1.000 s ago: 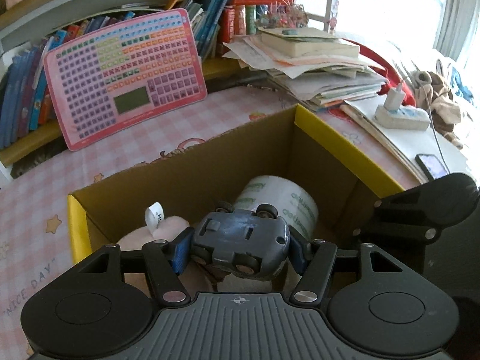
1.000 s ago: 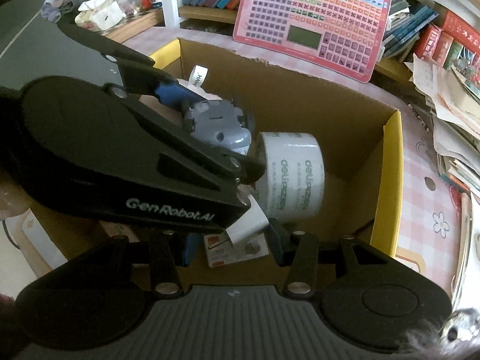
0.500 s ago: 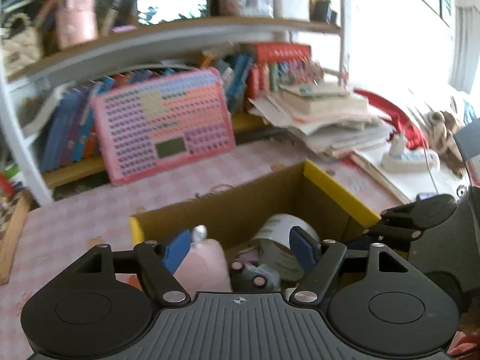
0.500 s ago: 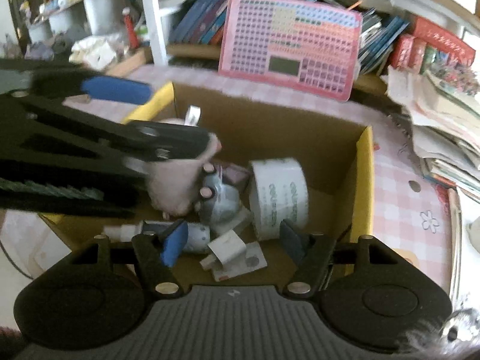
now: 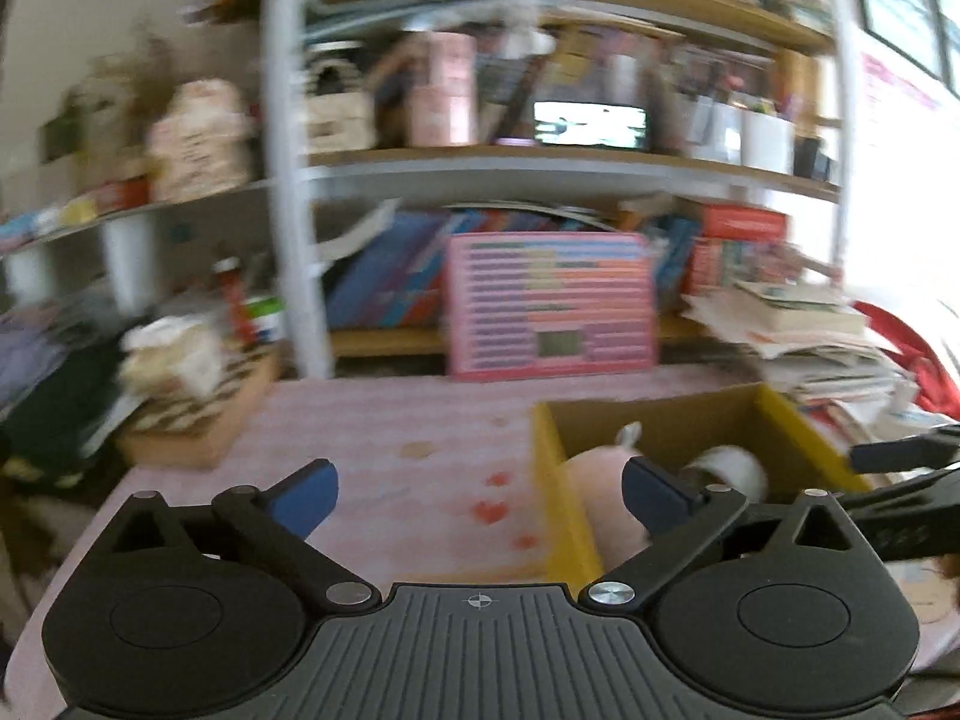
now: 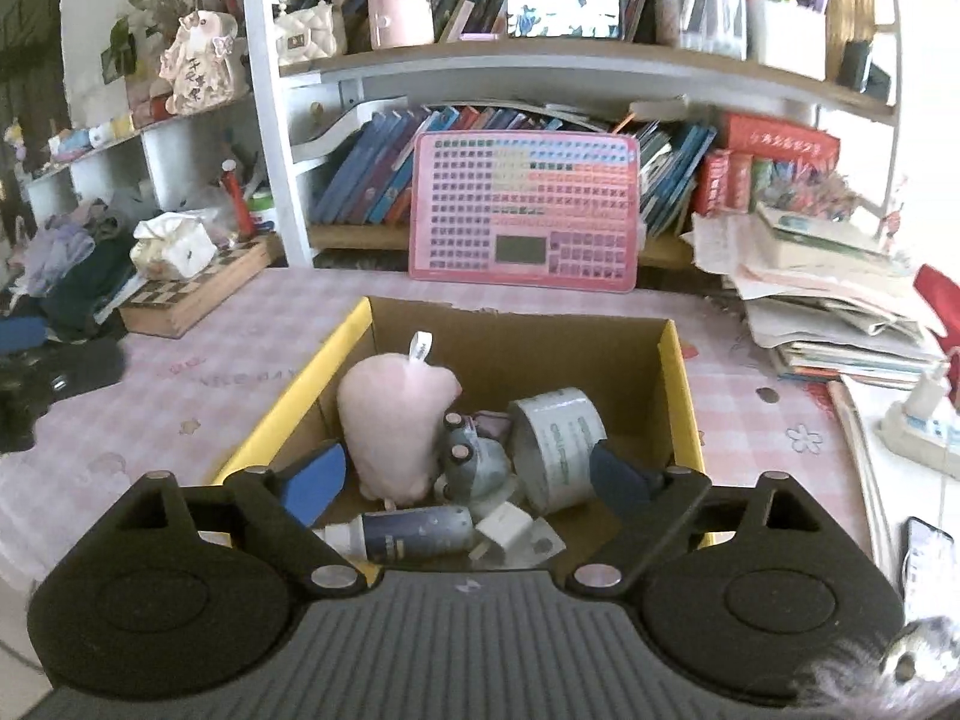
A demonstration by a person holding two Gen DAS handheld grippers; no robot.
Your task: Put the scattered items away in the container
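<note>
While both jaws are opening empty | left gripper (image 5: 477, 495), right gripper (image 6: 465, 477) hovering | pink plush toy (image 6: 390, 420) lying centre-frame in yellow-rimmed cardboard box (image 6: 675, 396): soft, light; pinching its body should hold.

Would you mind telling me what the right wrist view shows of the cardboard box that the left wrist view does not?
Only the right wrist view shows the box floor: a grey toy car wheels-up, a dark bottle lying flat, and a white plug. Only the left wrist view shows the right tongs from outside, beside the box. Both show the cardboard box, the pink plush, the tape roll and the pink keyboard toy. Both tongs are opening, with nothing between them.
</note>
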